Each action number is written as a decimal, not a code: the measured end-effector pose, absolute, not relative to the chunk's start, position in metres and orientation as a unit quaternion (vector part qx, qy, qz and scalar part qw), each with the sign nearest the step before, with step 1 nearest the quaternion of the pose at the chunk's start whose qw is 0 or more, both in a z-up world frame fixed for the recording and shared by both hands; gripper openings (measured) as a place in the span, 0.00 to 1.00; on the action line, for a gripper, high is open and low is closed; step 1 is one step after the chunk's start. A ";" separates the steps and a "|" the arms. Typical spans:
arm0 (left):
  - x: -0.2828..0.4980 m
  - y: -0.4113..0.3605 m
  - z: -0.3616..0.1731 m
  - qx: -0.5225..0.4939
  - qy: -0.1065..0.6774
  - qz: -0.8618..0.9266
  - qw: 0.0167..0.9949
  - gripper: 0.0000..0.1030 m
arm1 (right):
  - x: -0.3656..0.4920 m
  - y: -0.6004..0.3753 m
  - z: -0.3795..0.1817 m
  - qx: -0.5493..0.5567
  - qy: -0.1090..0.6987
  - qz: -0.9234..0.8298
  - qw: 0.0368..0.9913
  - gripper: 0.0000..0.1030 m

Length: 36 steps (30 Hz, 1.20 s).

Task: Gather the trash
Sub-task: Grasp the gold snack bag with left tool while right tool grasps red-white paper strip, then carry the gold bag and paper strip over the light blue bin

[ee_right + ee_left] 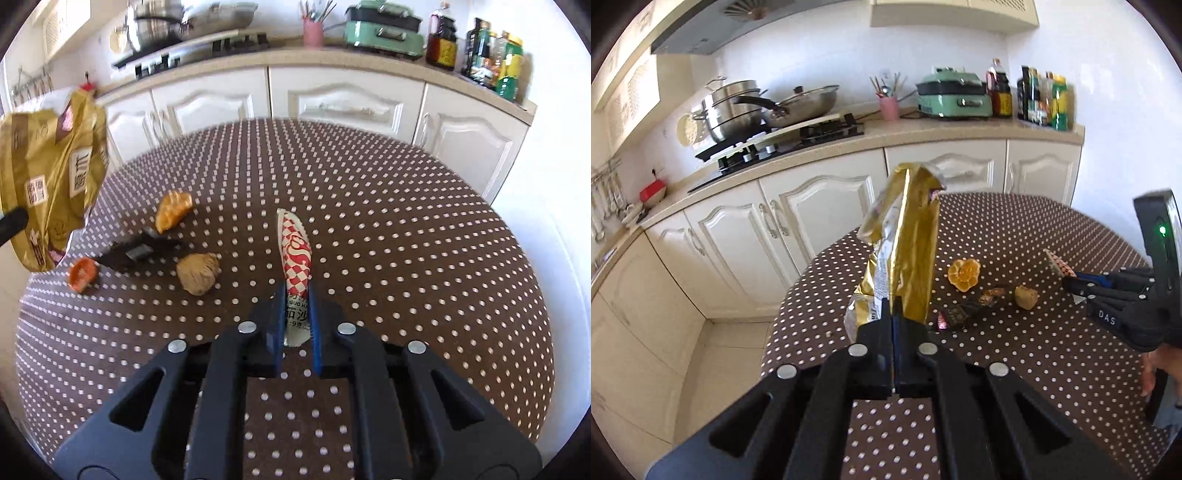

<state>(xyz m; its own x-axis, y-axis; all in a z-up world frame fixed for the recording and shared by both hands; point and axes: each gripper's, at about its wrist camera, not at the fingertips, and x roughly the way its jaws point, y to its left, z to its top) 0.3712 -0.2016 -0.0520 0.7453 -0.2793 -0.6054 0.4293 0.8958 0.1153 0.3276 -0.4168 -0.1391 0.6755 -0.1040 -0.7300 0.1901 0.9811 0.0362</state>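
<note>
Left gripper [894, 314] clamped on gold wrapper [912, 240], lifted off table [406, 221]; right gripper [297, 306] pinching red-checked sachet [295, 251]

Two grippers are in view, the left gripper [894, 314] and the right gripper [297, 295]. One gold snack bag [912, 236]. One red-and-white checked sauce sachet [295, 254]. Two pieces of orange peel [173, 209] [82, 274]. One beige crumpled lump [197, 273]. One dark wrapper [129, 254]. All on one polka-dot desk [406, 240].
</note>
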 end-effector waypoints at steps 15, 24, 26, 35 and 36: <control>0.319 -0.066 -0.036 0.025 0.293 -0.155 0.943 0.01 | 0.268 -0.268 -0.076 0.035 0.310 0.061 0.948 0.11; 0.296 0.070 -0.077 -0.034 0.319 -0.074 0.944 0.01 | 0.280 -0.109 -0.096 -0.005 0.337 0.177 0.925 0.11; 0.293 0.099 -0.091 -0.048 0.329 -0.059 0.941 0.01 | 0.283 -0.077 -0.107 -0.014 0.346 0.196 0.917 0.11; 0.291 0.215 -0.200 -0.126 0.413 0.009 0.902 0.01 | 0.305 0.054 -0.194 -0.040 0.424 0.267 0.864 0.11; 0.292 0.223 -0.213 -0.134 0.423 0.013 0.896 0.01 | 0.308 0.063 -0.205 -0.044 0.434 0.270 0.858 0.11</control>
<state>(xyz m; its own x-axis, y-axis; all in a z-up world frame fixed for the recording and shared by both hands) 0.2918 0.2227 -0.2130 0.6412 -0.0902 -0.7620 -0.1371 0.9636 -0.2295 0.3081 0.0631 -0.2053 0.4771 0.4254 -0.7690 -0.5016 0.8503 0.1591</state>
